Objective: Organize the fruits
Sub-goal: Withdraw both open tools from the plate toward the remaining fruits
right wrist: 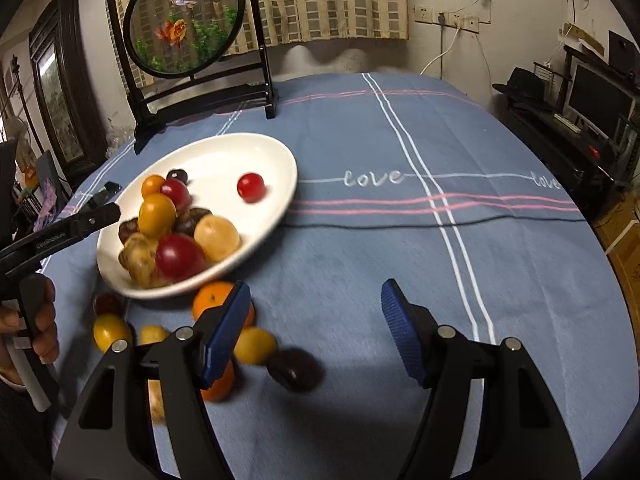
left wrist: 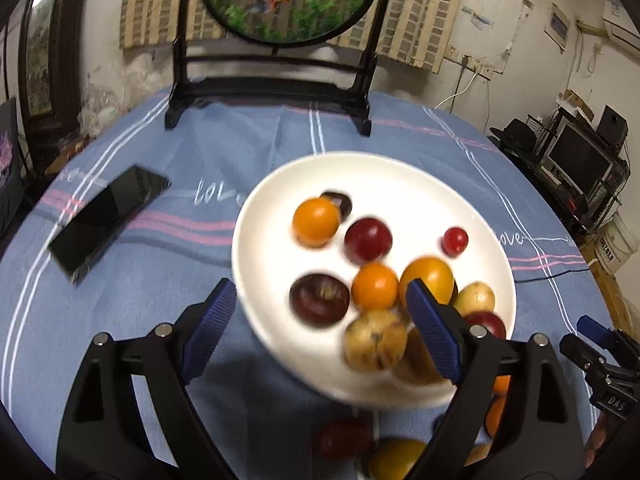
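Observation:
A white plate (left wrist: 280, 184) holds several fruits: oranges (left wrist: 316, 222), red plums (left wrist: 367, 239), a dark plum (left wrist: 319, 295), a tan fruit (left wrist: 375, 340) and a small red one (left wrist: 455, 241). My left gripper (left wrist: 316, 320) is open above the plate's near rim, nothing between its pads. The plate also shows in the right wrist view (right wrist: 256, 152), at left. Loose fruits lie in front of it: an orange (right wrist: 212, 300), yellow fruits (right wrist: 256, 345), a dark plum (right wrist: 294, 369). My right gripper (right wrist: 316, 332) is open and empty above the cloth, its left pad over the loose fruits.
A blue striped tablecloth (right wrist: 400, 240) covers the round table. A black phone (left wrist: 108, 218) lies left of the plate. A framed round goldfish screen (left wrist: 280, 8) stands at the table's back. Shelves with a monitor (left wrist: 580, 160) stand beyond the table's right edge.

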